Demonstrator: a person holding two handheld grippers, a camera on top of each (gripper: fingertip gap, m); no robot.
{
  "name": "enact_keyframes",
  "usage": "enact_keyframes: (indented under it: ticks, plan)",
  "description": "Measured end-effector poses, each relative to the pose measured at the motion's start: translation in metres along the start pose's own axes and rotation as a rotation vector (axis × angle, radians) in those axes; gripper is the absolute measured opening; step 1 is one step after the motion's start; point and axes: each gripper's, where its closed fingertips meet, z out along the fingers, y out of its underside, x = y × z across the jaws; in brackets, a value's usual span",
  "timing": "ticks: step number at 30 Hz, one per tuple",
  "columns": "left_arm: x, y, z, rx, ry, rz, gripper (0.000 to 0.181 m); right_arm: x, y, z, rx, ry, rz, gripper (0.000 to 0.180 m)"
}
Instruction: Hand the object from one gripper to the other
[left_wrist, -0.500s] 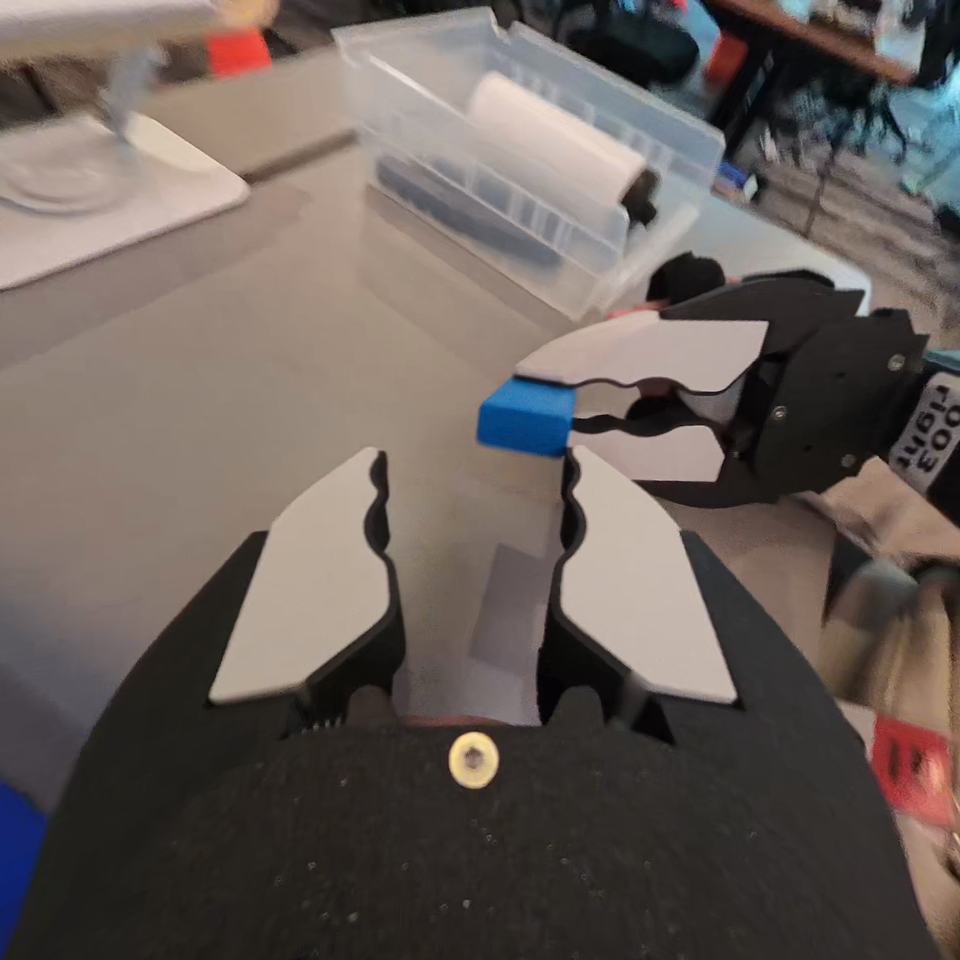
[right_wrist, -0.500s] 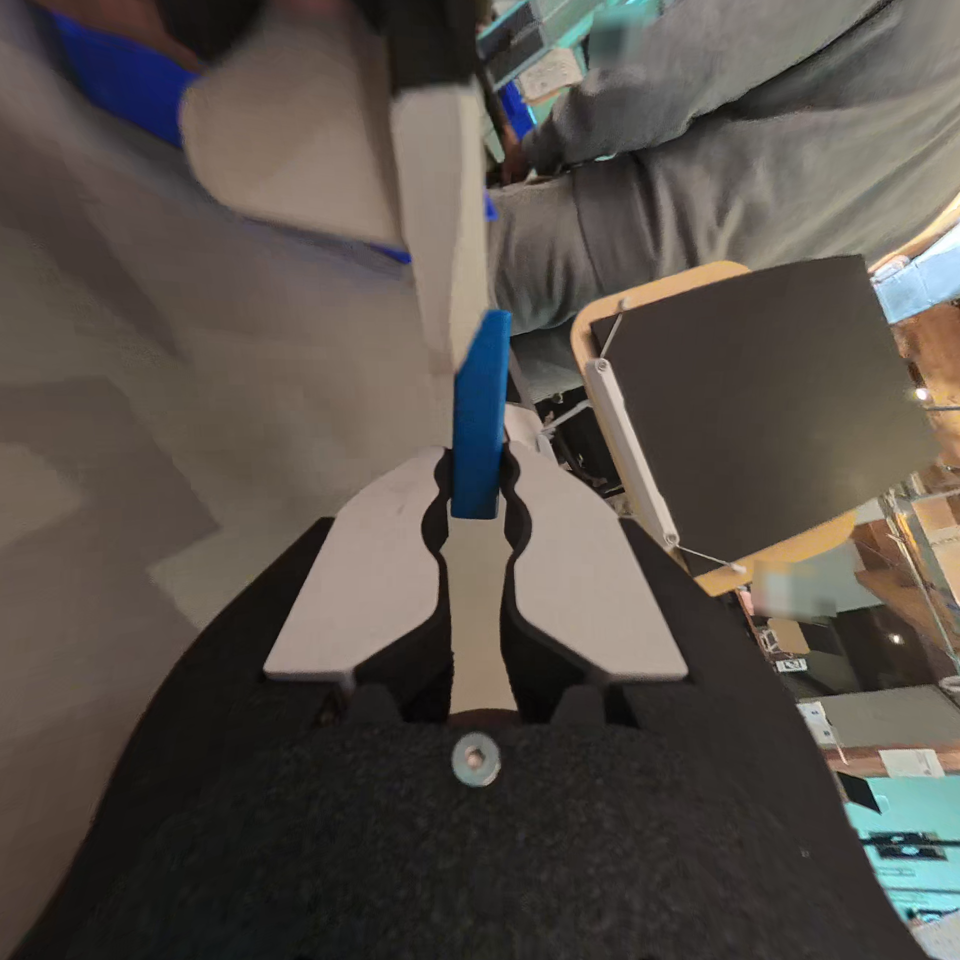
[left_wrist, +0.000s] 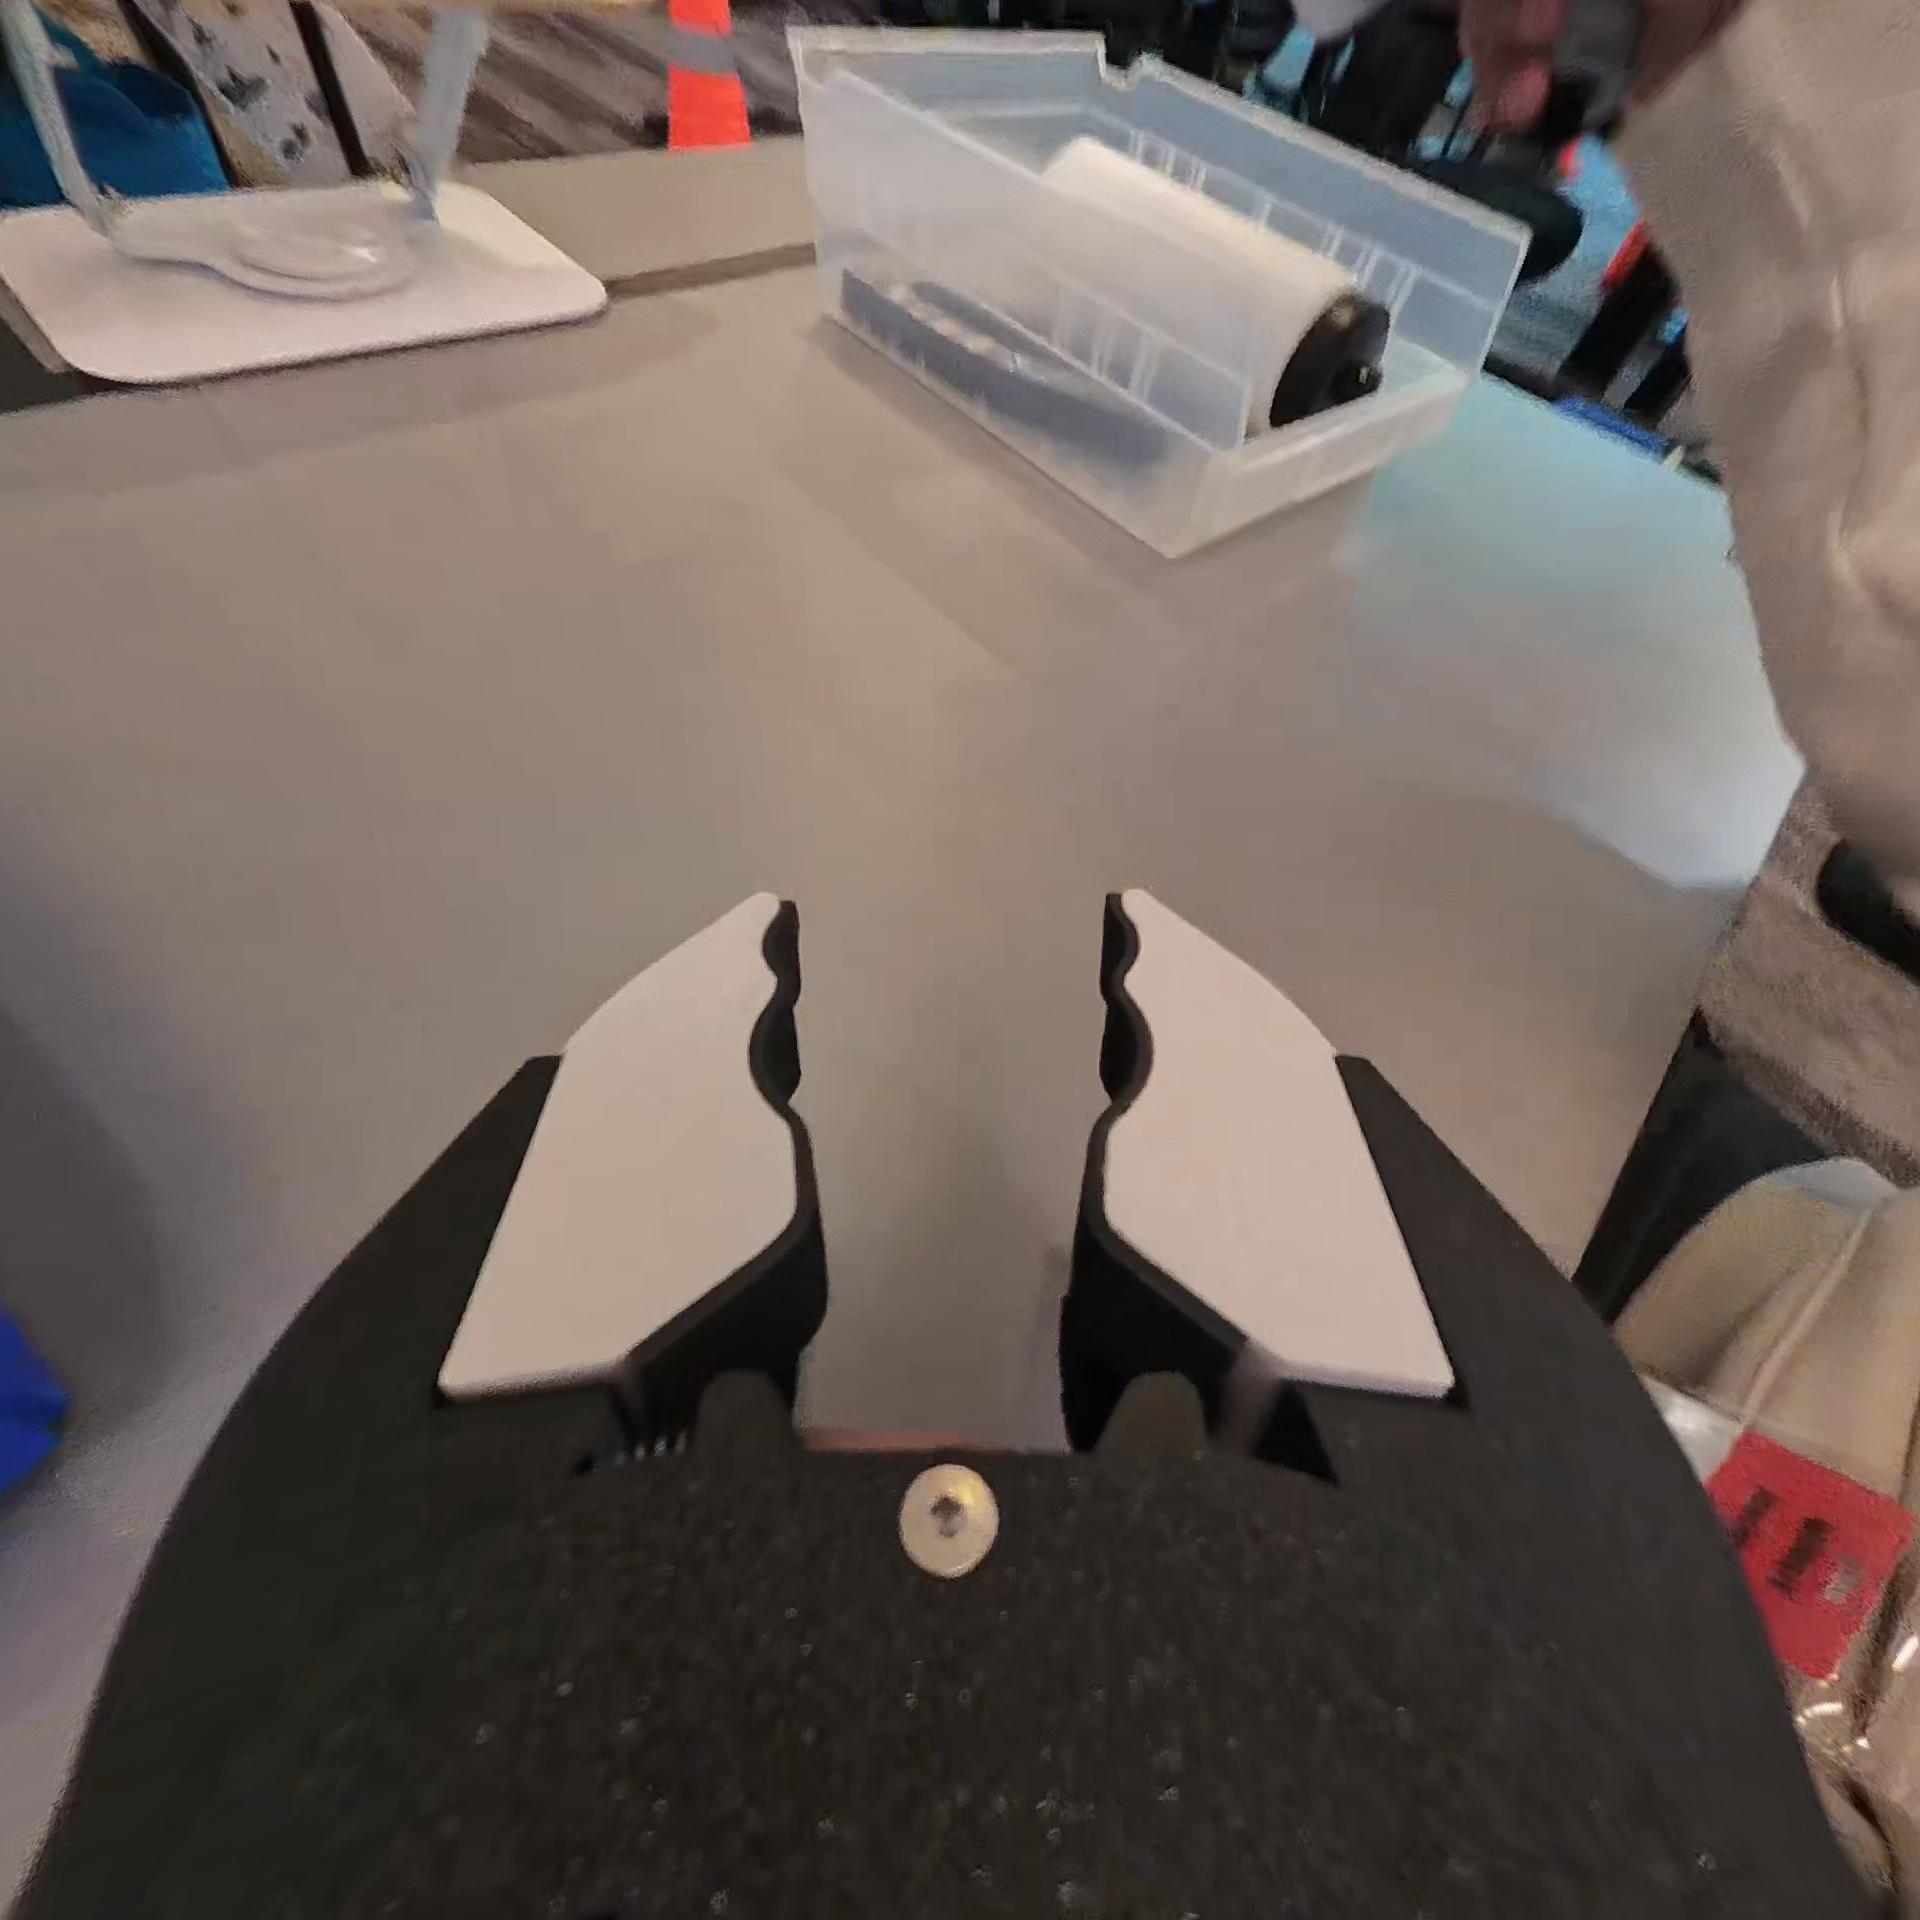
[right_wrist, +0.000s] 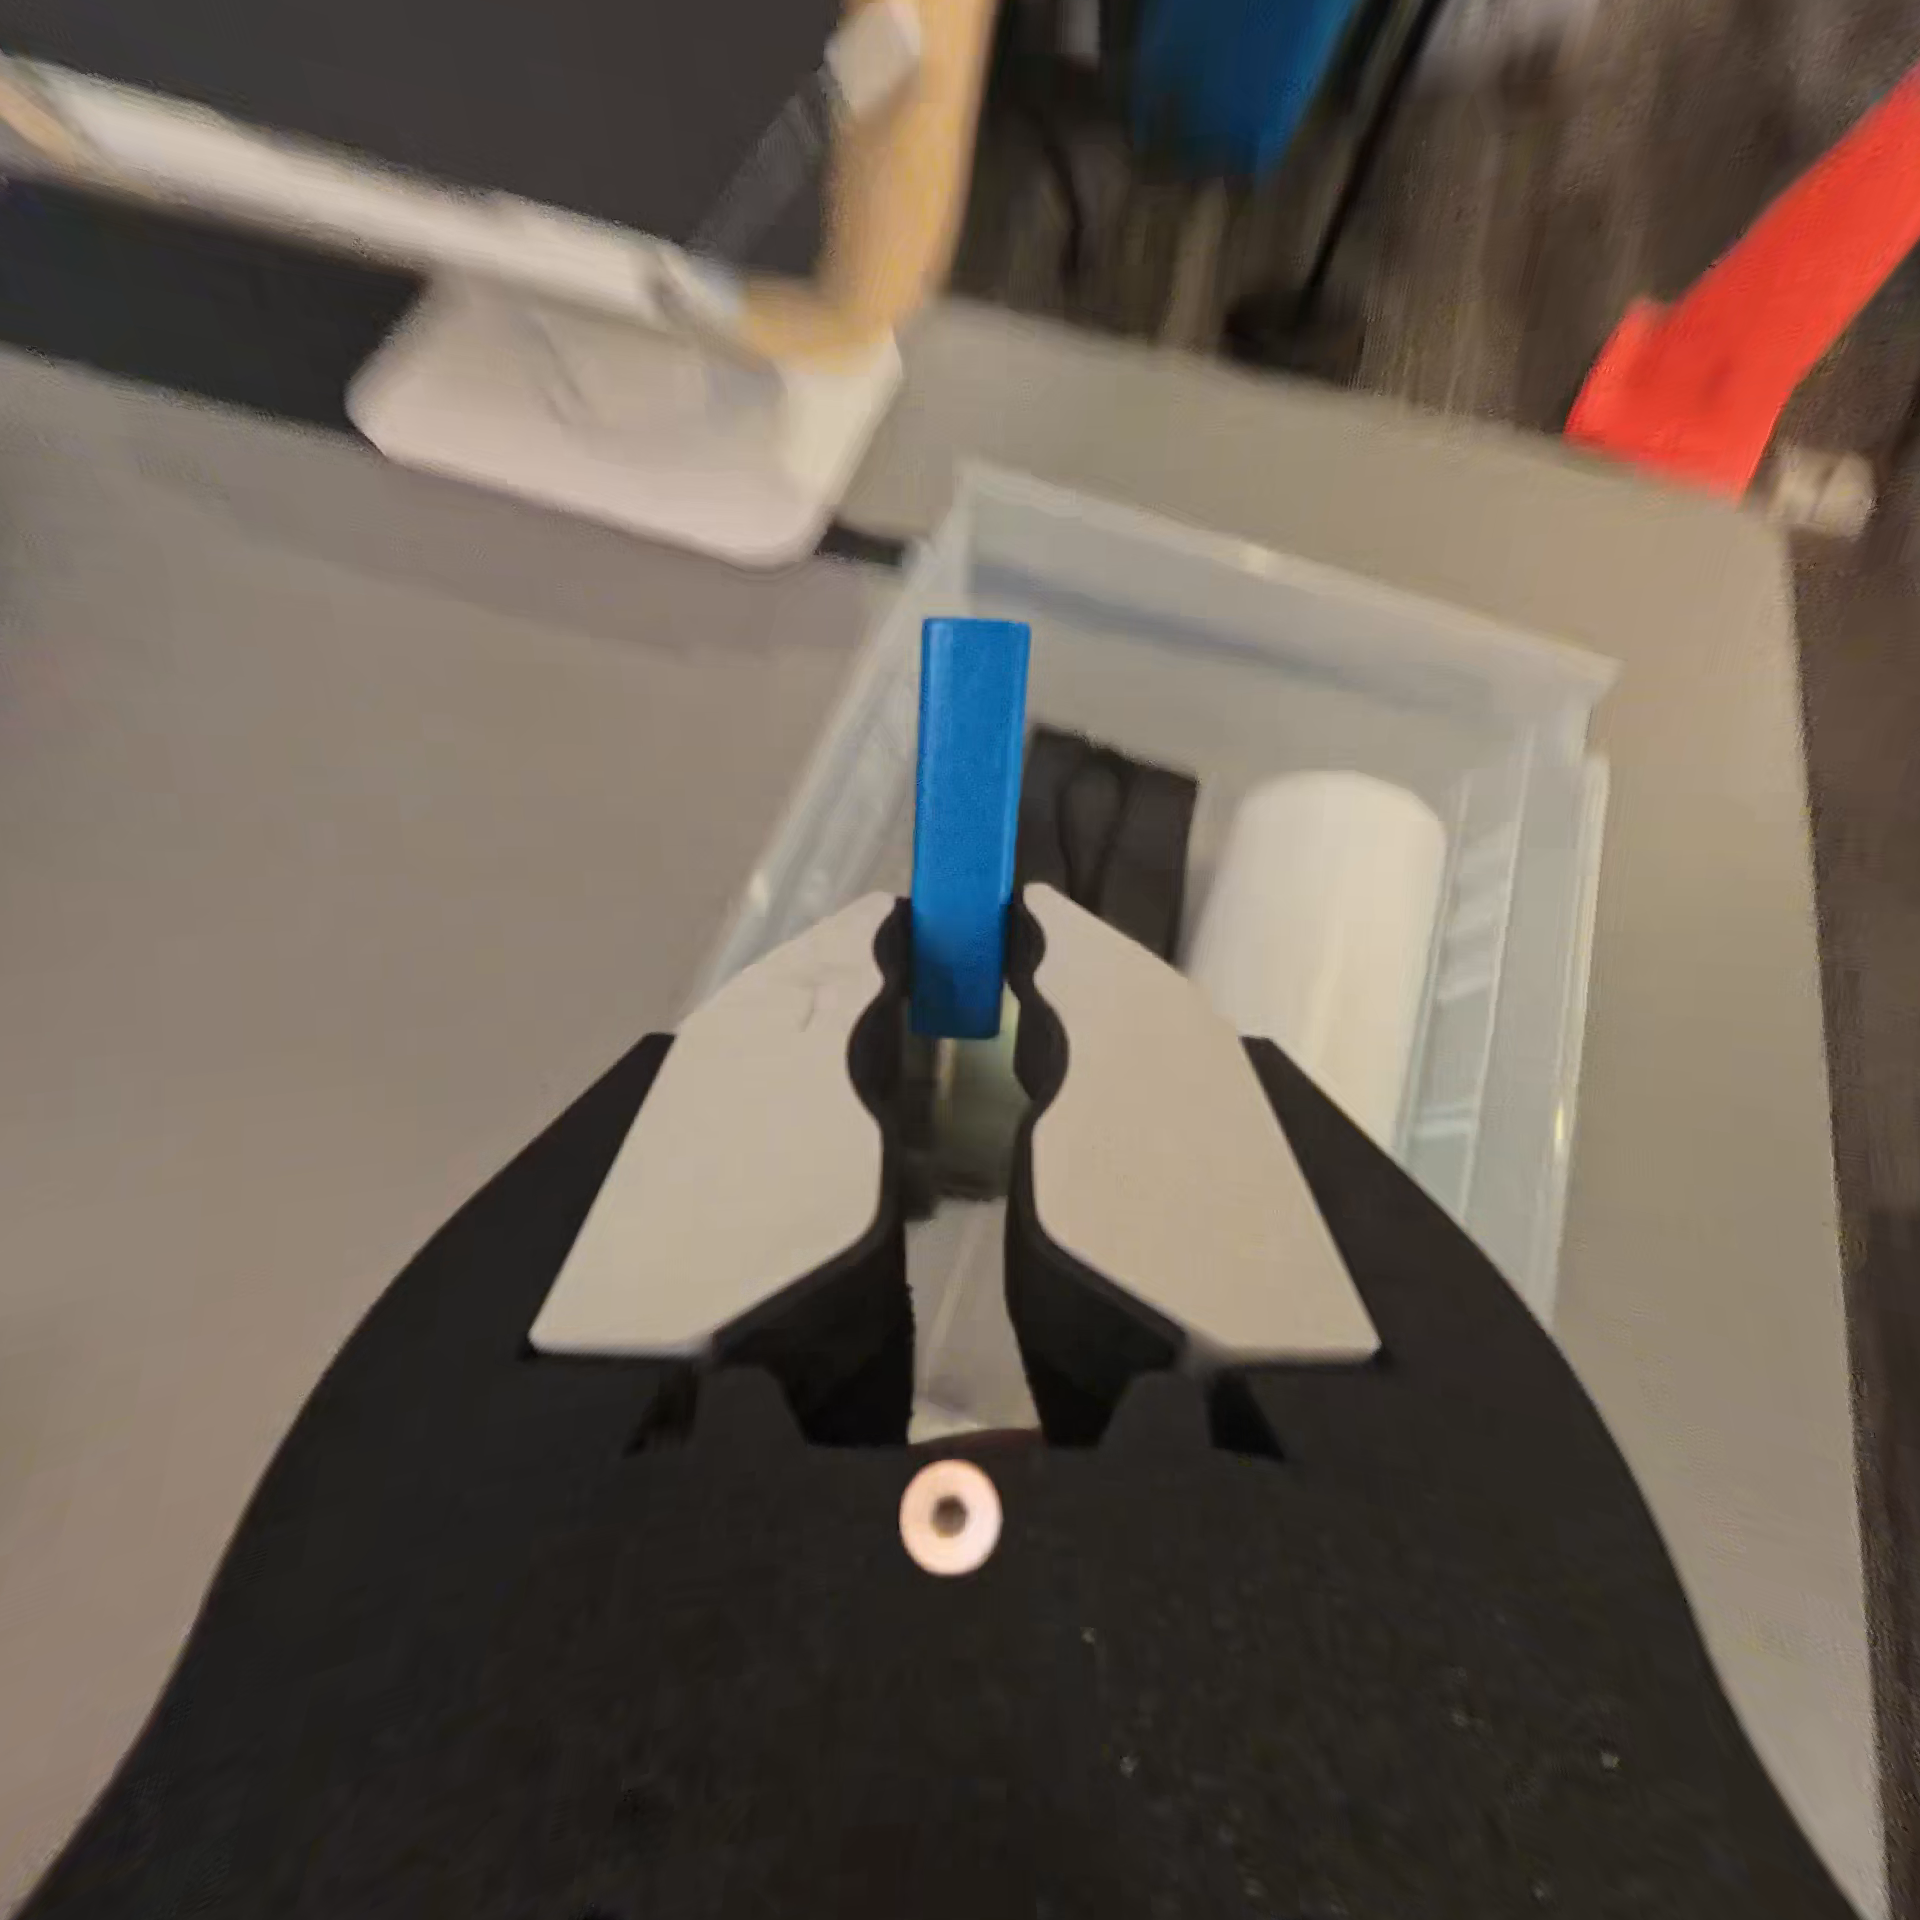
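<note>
My right gripper (right_wrist: 958, 909) is shut on a flat blue block (right_wrist: 966, 821), which stands up out of the fingertips and points forward over the near wall of a clear plastic bin (right_wrist: 1538, 790). My left gripper (left_wrist: 951, 914) is open and empty, held over the bare grey table (left_wrist: 520, 665). The right gripper and the blue block do not show in the left wrist view, and the left gripper does not show in the right wrist view.
The clear bin (left_wrist: 1434, 244) holds a white roll (left_wrist: 1195, 249) and a dark object (left_wrist: 997, 343). A white stand base (left_wrist: 312, 281) sits at the table's far left. A person's pale sleeve (left_wrist: 1818, 416) hangs at the right. An orange object (right_wrist: 1745, 312) lies beyond the table. Left tips to right tips: about 40 cm. Measured from the fingertips, the white stand base (left_wrist: 312, 281) is 40 cm or so from the right gripper and 45 cm from the left. It turns up in the right wrist view (right_wrist: 590, 401) as well.
The two grippers have drawn apart. The right gripper has swung with the blue block from beside the left gripper's fingertips to over the bin. The left gripper's jaws stand wider open.
</note>
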Motion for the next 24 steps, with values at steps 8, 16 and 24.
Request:
enact_keyframes:
  ticks: [8,16,24]
  plan:
    - [-0.003,0.008,0.007,-0.049,-0.006,0.037,0.057,0.033,0.042,0.128,-0.530,0.016,0.210,0.017]
    - [-0.028,0.012,0.000,-0.044,-0.051,-0.052,0.059,0.025,0.058,0.171,-0.619,0.002,0.227,0.017]
    - [-0.040,0.013,-0.009,-0.030,-0.061,-0.101,0.064,0.028,0.054,0.153,-0.517,0.021,0.196,0.040]
